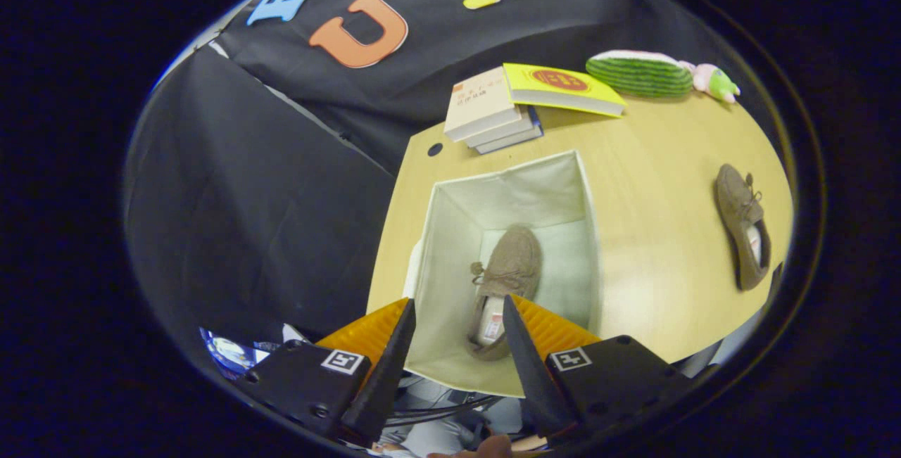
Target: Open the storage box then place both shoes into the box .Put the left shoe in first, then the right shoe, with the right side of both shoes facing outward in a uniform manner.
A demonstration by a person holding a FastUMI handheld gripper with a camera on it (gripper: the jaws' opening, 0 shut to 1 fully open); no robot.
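A gripper point(456, 312) hangs above an open fabric box point(450, 233) on a pale wooden table point(654, 247), its two fingers spread wide apart and clasping nothing. Far below the fingers, on the box floor, lies one brown lace-up shoe point(503, 282), its toe pointing away toward the far wall of the box and its heel nearest the fingers (a label shows on the insole, too small to read). The shoe lies closer to the box's right wall than to its left, and the right fingertip overlaps its heel end in the view without touching it.

The second shoe point(742, 226), the same brown, lies on the bare tabletop well to the right of the box, apart from it, its opening turned up and its laces visible near the middle.

Beyond the box, at the far edge of the table, sits a short stack of books point(489, 110), with a yellow book point(563, 88) lying open-faced beside and partly over it. Further right along that edge lies a green striped plush toy point(640, 72) with a pink-and-green end. A small dark hole point(435, 149) is set in the tabletop near the books. Black cloth forms the backdrop behind the table.
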